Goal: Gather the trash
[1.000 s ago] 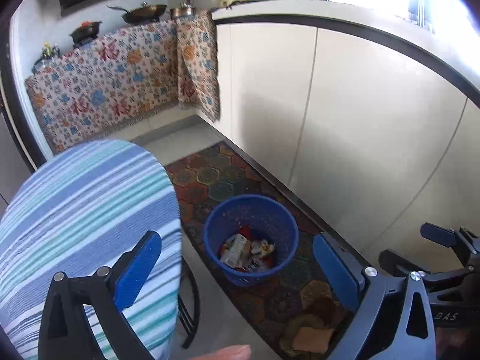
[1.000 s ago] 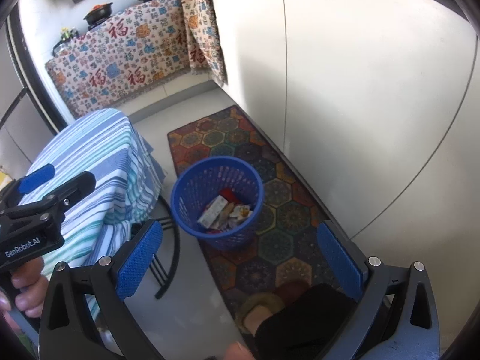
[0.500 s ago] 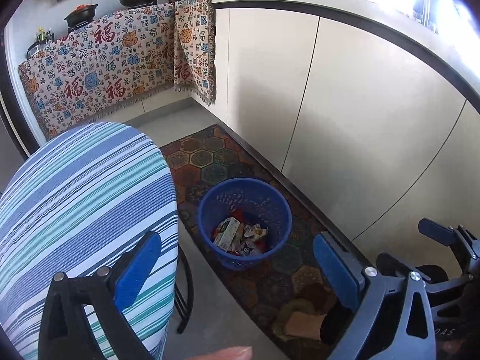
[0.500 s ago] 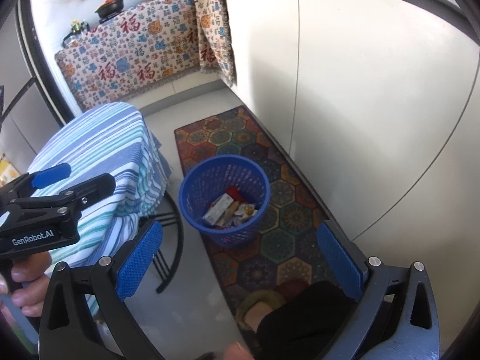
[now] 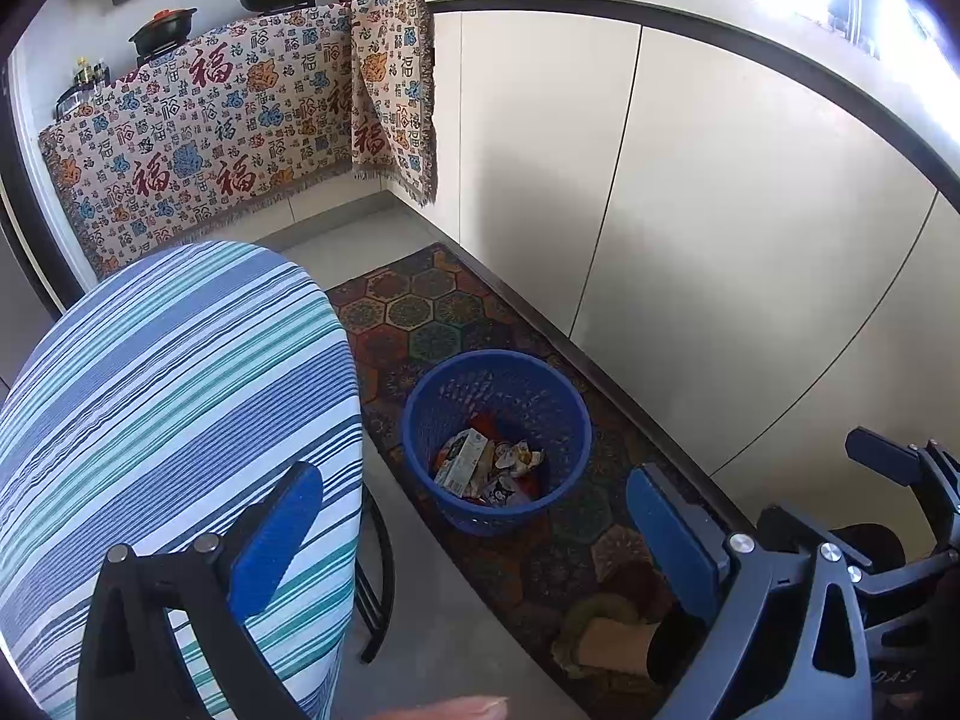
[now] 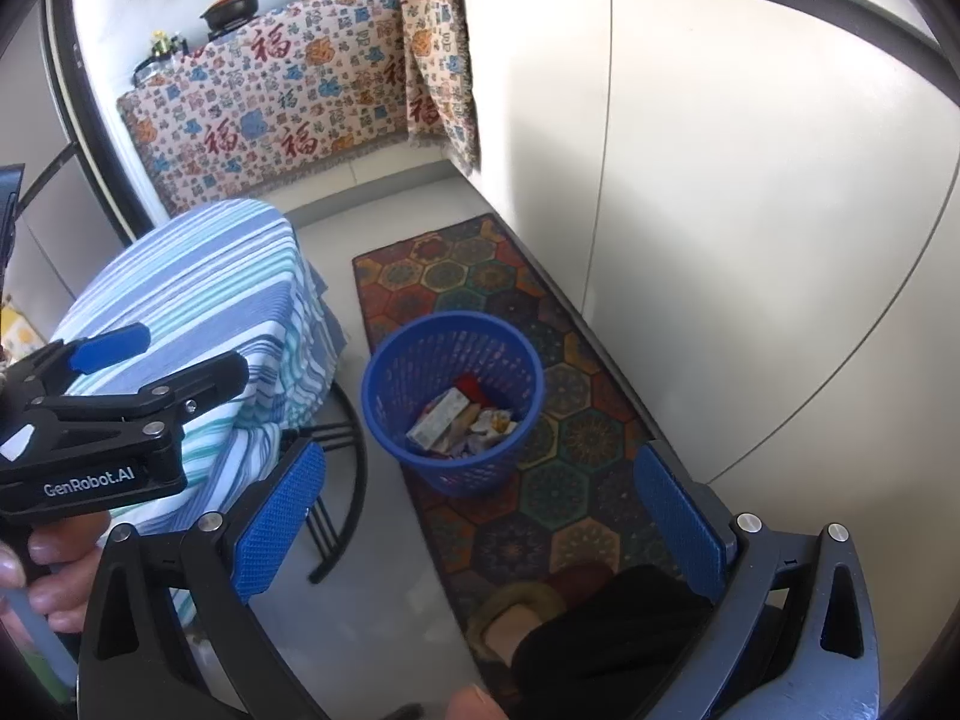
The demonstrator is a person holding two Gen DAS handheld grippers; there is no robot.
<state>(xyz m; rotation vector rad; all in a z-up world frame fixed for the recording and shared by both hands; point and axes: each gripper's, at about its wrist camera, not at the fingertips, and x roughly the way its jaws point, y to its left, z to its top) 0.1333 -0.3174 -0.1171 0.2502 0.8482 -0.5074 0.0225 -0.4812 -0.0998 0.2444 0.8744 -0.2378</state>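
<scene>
Blue basket (image 6: 453,402) of trash sits beyond both empty, spread claws.

My left claw (image 6: 111,414) shows up in the right cam w/ white print "GenRobot.AI" on its black side. In the left cam, my right claw (image 5: 888,576) has pale letters at bottom right, partly cut off; I make out "DAS" only. The patterned cloth (image 5: 228,120) hanging over the counter front carries big red 福 chars, several of them, plus lots of small dark chars I can't make out. Same cloth (image 6: 288,102) in the right cam, same red 福. Wrappers in the blue bin (image 5: 498,438) have print on them, too small & crumpled to read in either cam.
</scene>
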